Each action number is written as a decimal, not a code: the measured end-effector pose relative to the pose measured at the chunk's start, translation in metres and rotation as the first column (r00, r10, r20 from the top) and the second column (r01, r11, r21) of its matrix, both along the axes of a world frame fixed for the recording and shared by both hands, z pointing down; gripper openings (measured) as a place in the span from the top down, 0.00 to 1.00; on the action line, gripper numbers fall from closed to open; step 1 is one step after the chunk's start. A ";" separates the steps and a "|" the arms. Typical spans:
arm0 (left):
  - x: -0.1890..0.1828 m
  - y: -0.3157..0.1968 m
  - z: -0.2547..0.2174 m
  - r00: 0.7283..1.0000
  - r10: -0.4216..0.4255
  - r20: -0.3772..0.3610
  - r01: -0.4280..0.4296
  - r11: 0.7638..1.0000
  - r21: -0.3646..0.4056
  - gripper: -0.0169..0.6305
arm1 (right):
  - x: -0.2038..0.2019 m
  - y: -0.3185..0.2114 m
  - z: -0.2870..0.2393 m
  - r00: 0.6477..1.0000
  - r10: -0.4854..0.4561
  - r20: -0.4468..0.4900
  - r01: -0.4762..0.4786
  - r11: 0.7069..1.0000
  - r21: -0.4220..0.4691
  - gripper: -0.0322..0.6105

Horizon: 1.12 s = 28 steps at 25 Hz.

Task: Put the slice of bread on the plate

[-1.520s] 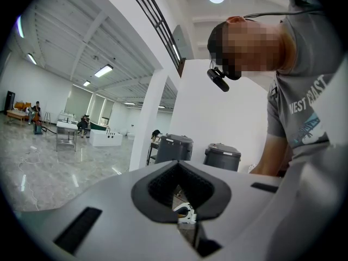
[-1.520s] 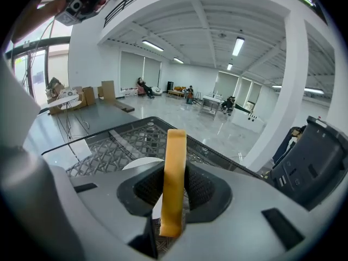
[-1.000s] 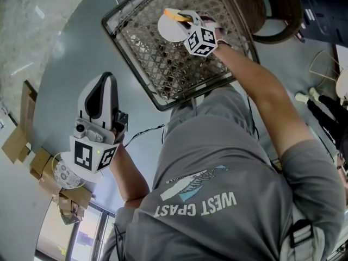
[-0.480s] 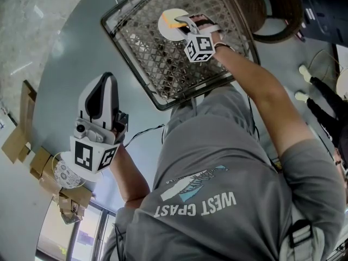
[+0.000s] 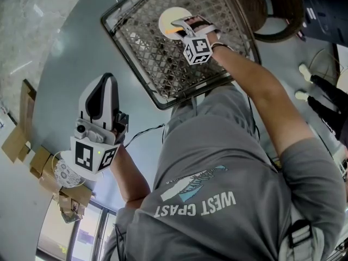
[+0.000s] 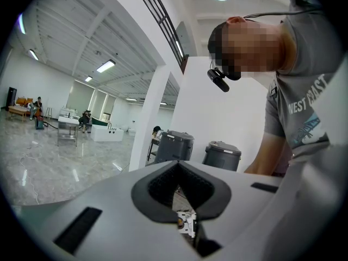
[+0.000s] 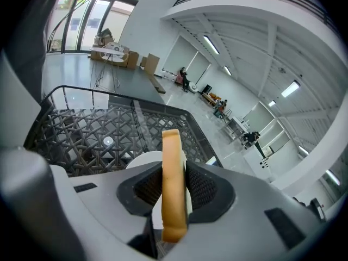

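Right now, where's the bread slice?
The bread slice is clamped edge-on in the right claw, over the white plate on the woven table, at the upper middle of the head view.

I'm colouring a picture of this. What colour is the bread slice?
Golden orange-brown. The bread slice shows best in the right gripper view, edge-on.

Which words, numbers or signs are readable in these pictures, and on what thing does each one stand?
"WEST COAST": printed on the person's grey T-shirt; it also shows partly in the left gripper view.
Right marker cube and left marker cube: black-and-white square patterns only, no letters.
Nothing else is readable.
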<state>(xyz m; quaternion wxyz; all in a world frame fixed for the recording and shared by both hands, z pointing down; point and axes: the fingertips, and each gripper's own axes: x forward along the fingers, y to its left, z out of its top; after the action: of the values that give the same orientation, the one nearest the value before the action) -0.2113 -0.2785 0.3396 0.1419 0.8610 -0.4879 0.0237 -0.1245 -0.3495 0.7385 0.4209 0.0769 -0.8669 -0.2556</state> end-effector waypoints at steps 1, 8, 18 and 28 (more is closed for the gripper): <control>0.000 0.000 0.000 1.000 -0.001 0.000 0.001 1.000 -0.001 0.96 | 0.000 0.002 0.002 1.000 -0.009 -0.007 0.009 1.000 -0.001 0.81; -0.003 0.003 0.002 1.000 -0.007 -0.002 0.007 1.000 -0.007 0.96 | 0.002 0.014 0.014 0.997 -0.055 -0.054 0.054 0.999 -0.006 0.80; -0.004 0.005 0.003 1.000 -0.007 -0.004 0.007 1.000 -0.007 0.96 | 0.005 0.027 0.032 0.989 -0.088 -0.121 0.082 0.995 -0.059 0.77; -0.004 0.008 0.002 1.000 -0.008 0.000 0.008 1.000 -0.007 0.96 | 0.008 0.039 0.049 0.971 -0.152 -0.186 0.119 0.977 -0.180 0.71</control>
<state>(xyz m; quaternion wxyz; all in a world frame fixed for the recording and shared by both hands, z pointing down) -0.2149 -0.2706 0.3413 0.1449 0.8585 -0.4913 0.0246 -0.1170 -0.3101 0.7872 0.4919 -0.0443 -0.8421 -0.2166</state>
